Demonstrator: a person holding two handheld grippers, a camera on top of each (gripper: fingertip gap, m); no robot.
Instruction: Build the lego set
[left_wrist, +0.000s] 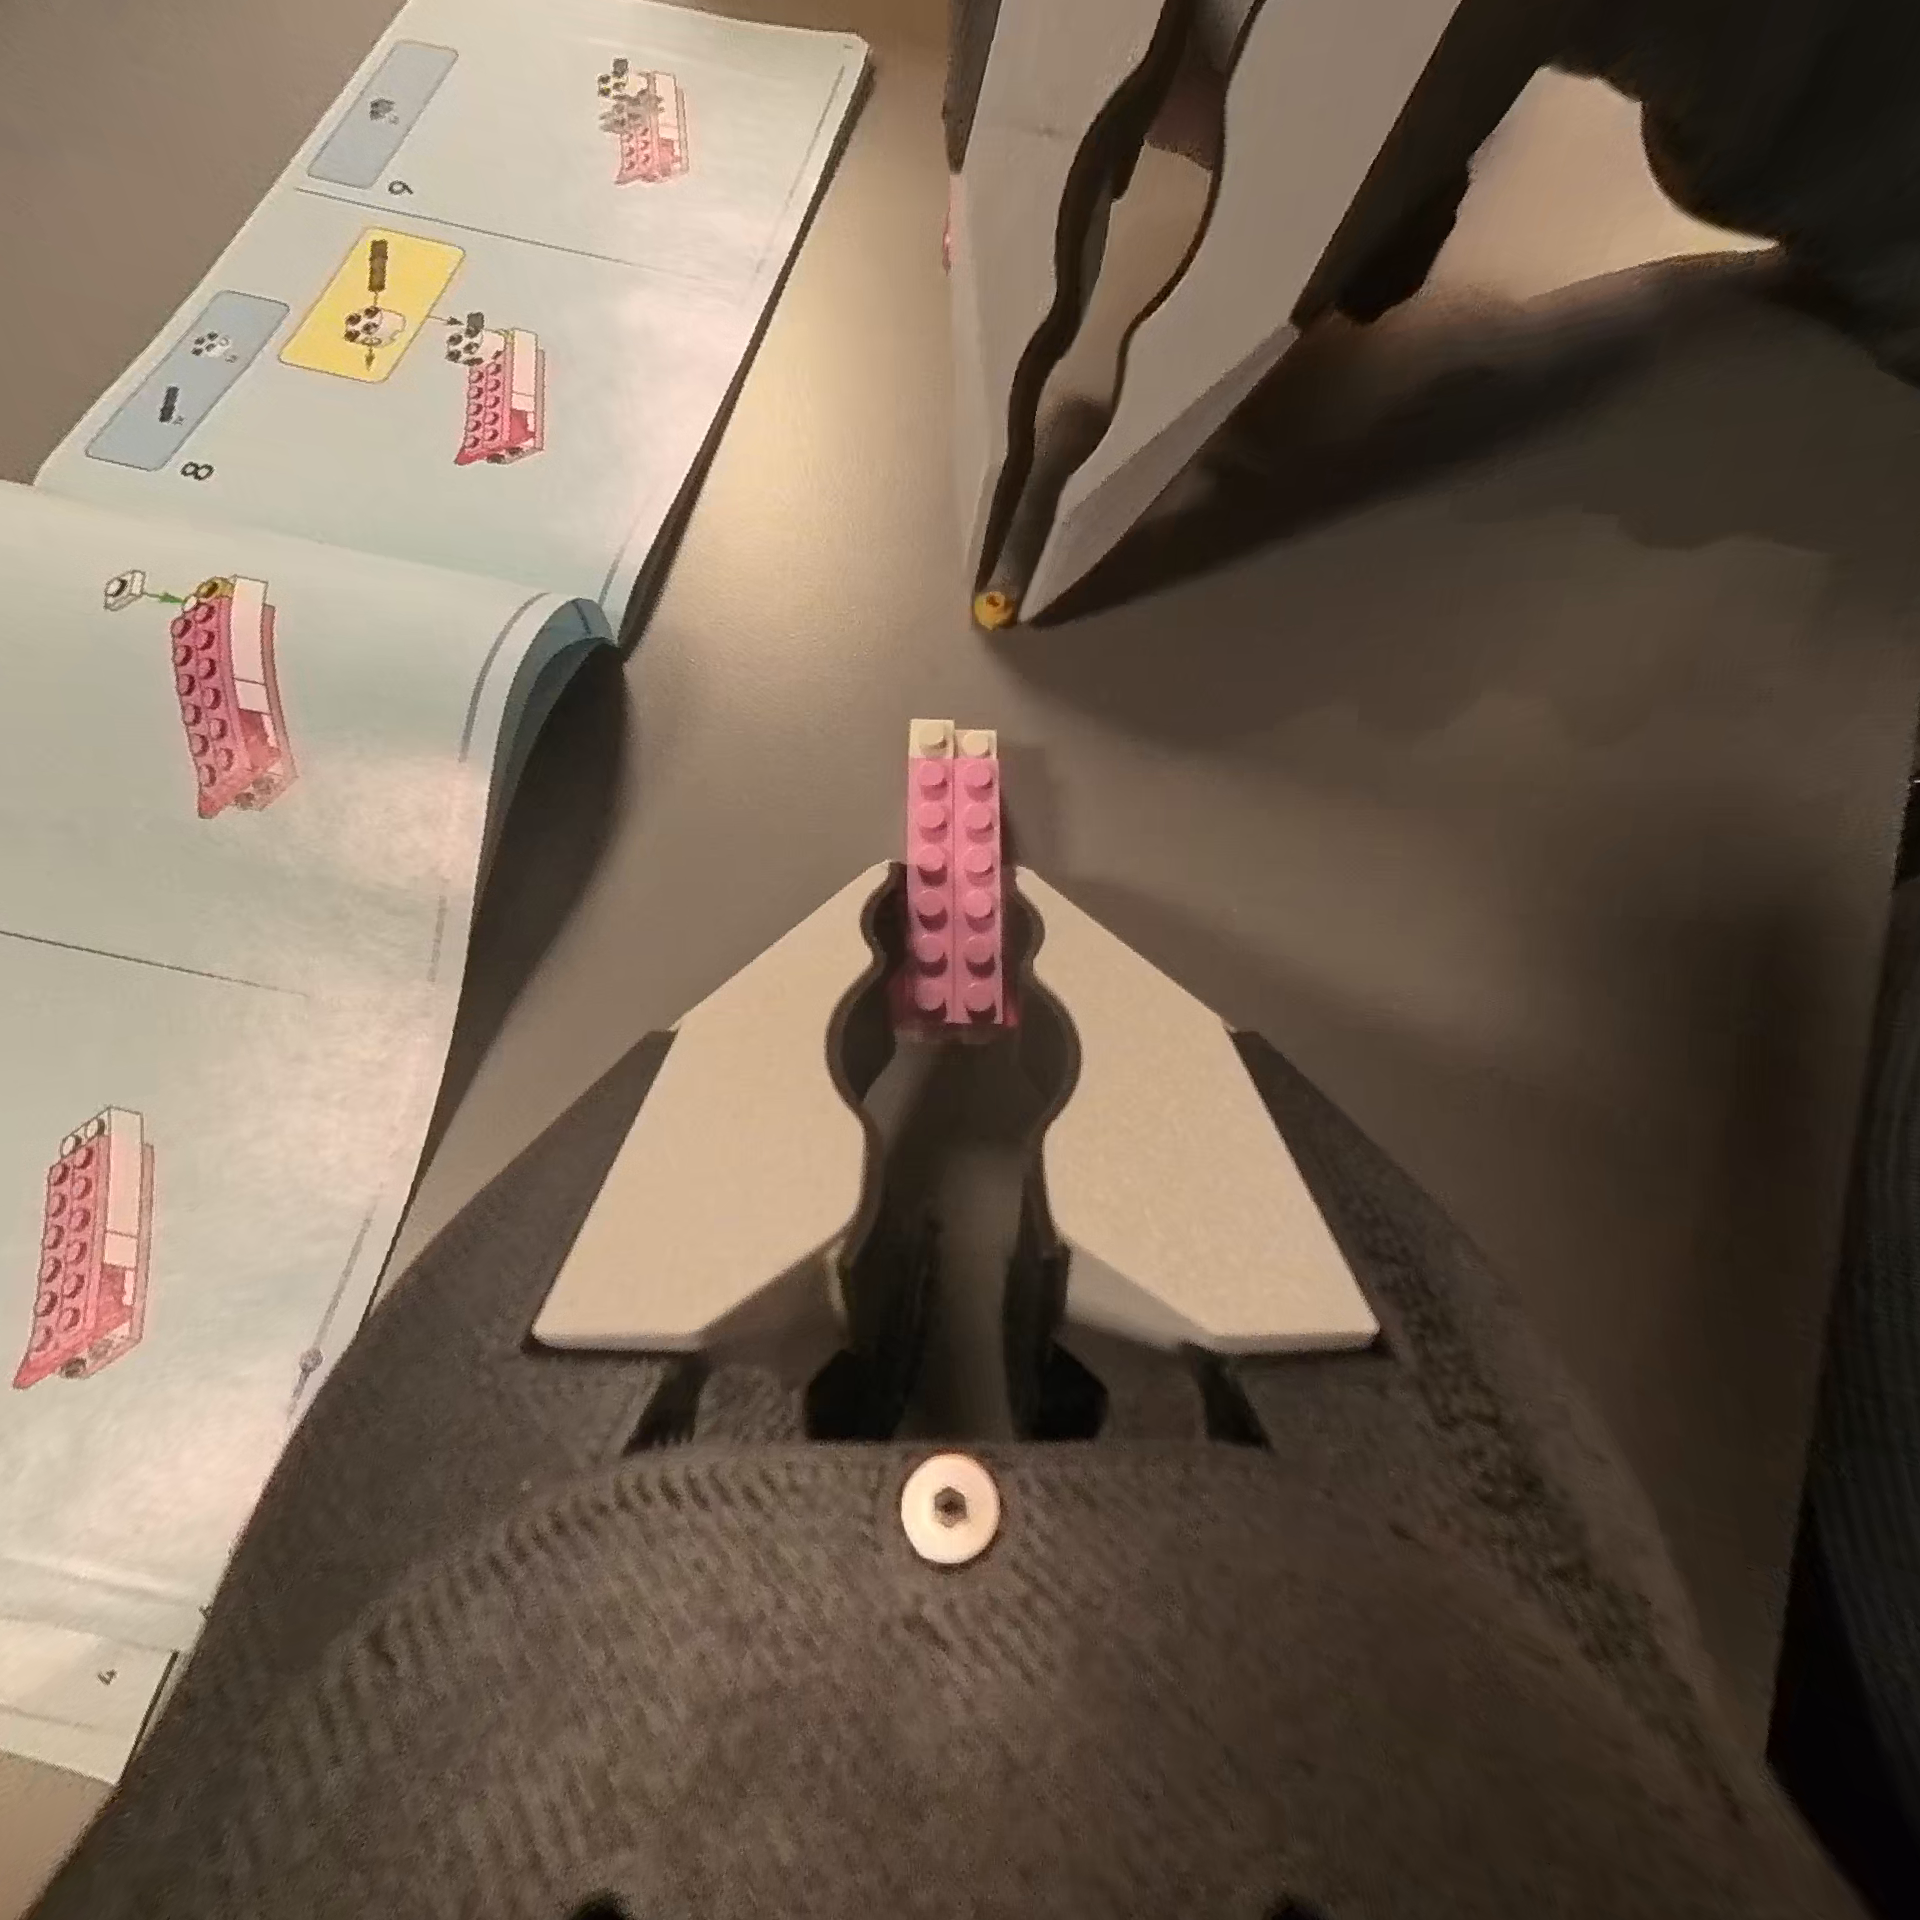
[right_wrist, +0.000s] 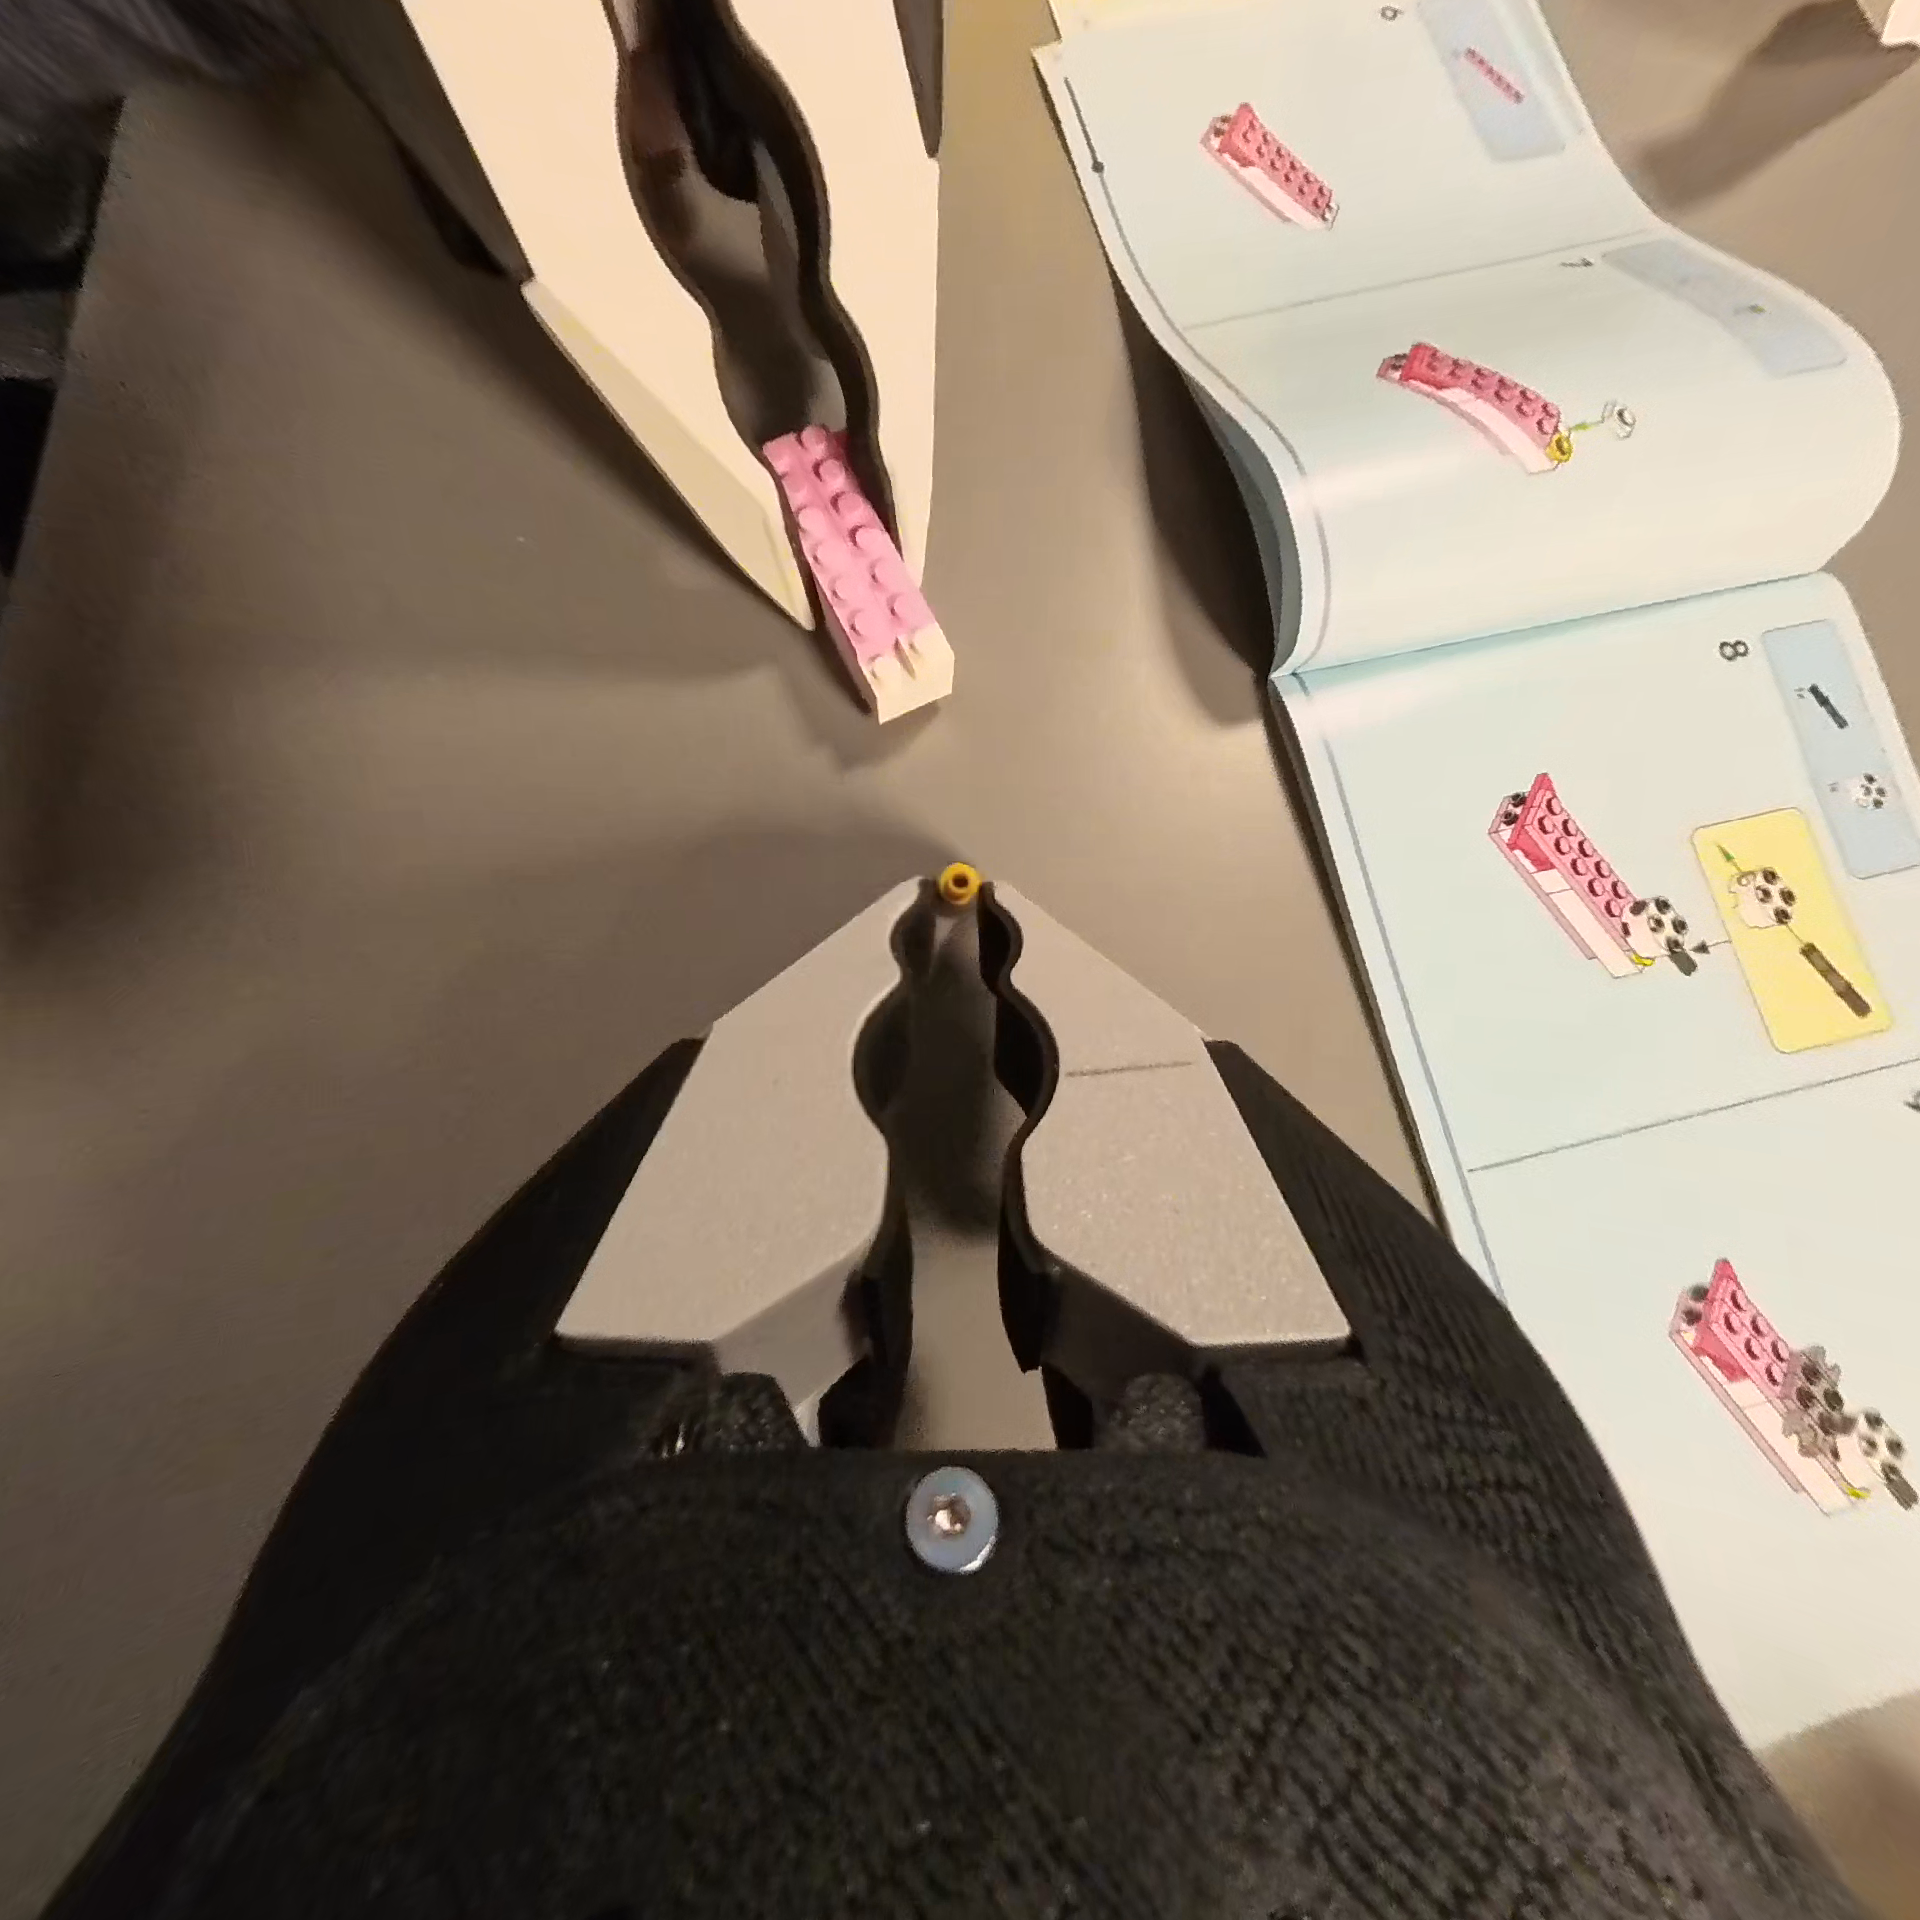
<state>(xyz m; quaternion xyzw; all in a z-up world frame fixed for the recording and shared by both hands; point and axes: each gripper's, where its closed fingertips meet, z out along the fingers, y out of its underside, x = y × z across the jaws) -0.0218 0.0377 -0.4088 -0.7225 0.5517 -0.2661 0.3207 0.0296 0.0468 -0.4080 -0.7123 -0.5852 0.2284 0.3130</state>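
The open instruction booklet (left_wrist: 312, 727) is lying left of the left tongs (left_wrist: 954, 883), which are gripping a pink studded brick assembly (left_wrist: 951, 873) with white end pieces. Bare grey table (left_wrist: 1351, 831) is separating it from the right tongs (right_wrist: 957, 896), which are pinching a tiny yellow round piece (right_wrist: 957, 883).

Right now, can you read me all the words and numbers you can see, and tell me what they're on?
I don't read writing out, but here is where it stands.
Open instruction booklet: printed step numbers beside the building pictures.
Its blue part boxes: tiny count marks, too small to read.
Pink brick assembly, yellow round stud, left gripper, right gripper: no writing.
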